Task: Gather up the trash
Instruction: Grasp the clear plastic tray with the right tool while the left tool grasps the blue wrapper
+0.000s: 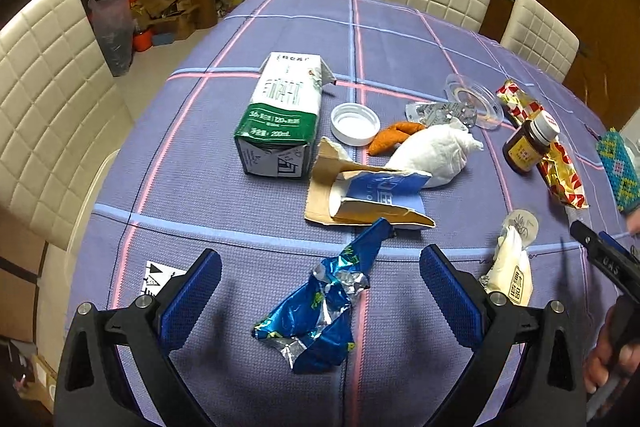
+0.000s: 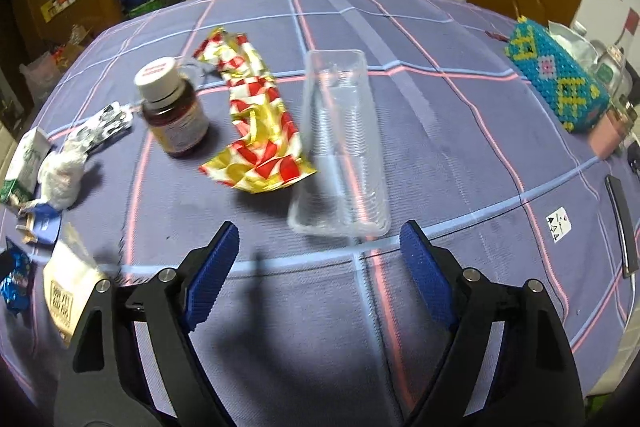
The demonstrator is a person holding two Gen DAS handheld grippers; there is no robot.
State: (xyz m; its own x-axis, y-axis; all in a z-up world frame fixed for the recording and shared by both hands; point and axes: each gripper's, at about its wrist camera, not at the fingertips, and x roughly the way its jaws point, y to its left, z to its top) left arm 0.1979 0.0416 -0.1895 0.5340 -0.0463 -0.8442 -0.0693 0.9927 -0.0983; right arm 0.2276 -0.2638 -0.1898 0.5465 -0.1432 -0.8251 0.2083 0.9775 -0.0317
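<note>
- Your left tongs point(image 1: 320, 281) hang spread over the table point(image 1: 240, 211), a crumpled blue wrapper point(image 1: 320, 311) lying between the blue pads point(image 1: 192, 299), untouched.
- Beyond it: torn cardboard point(image 1: 360, 191), a milk carton point(image 1: 280, 115), a white cap point(image 1: 355, 123) and a tissue wad point(image 1: 432, 153).
- Your right tongs point(image 2: 320, 259) stand spread and empty, just short of a clear tray point(image 2: 340, 147).
- Left of the tray lie a red-and-yellow wrapper point(image 2: 256, 131) and a brown bottle point(image 2: 172, 107).
</note>
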